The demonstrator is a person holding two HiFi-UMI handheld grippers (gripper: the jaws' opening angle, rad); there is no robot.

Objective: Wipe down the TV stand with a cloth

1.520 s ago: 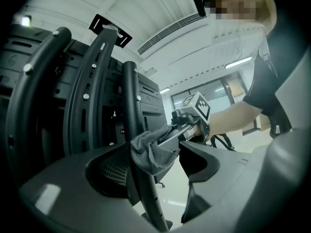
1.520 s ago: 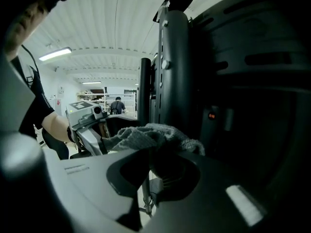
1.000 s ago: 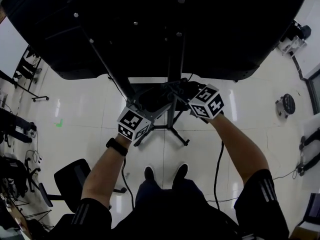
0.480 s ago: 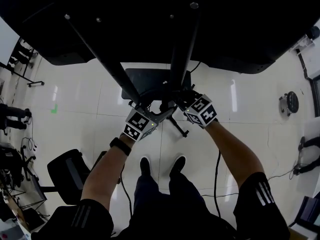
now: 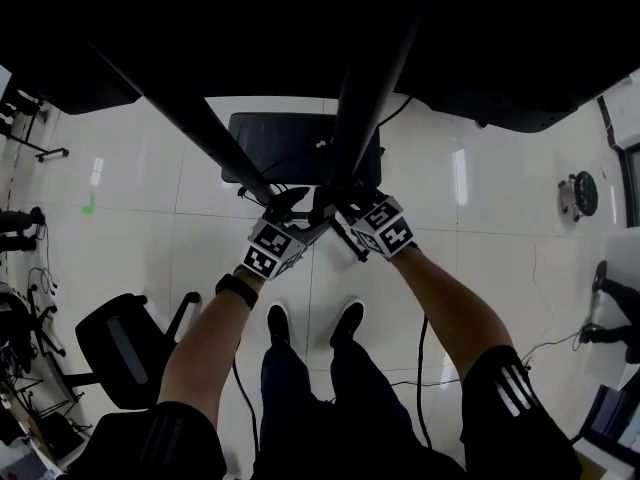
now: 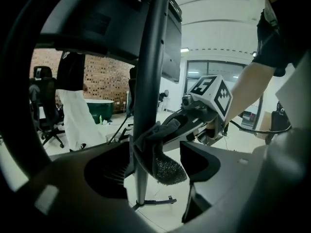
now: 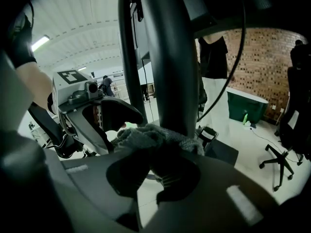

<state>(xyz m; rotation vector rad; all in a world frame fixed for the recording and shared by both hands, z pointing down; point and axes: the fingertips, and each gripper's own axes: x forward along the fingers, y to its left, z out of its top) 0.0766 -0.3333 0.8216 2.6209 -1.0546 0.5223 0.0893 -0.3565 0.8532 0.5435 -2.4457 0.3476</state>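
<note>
Left arm (image 5: 205, 343) and right arm (image 5: 450, 303) reach toward 12 o'clock to the pole (image 6: 148, 81). Right gripper (image 7: 153, 171) fingers clamp the cloth (image 7: 146, 136) against it; left gripper (image 6: 151, 168) fingers stand apart near it.

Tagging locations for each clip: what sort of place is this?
Likely an office or lab workspace: a glossy tiled floor, a wheeled office chair, and a brick wall at the far side.
</note>
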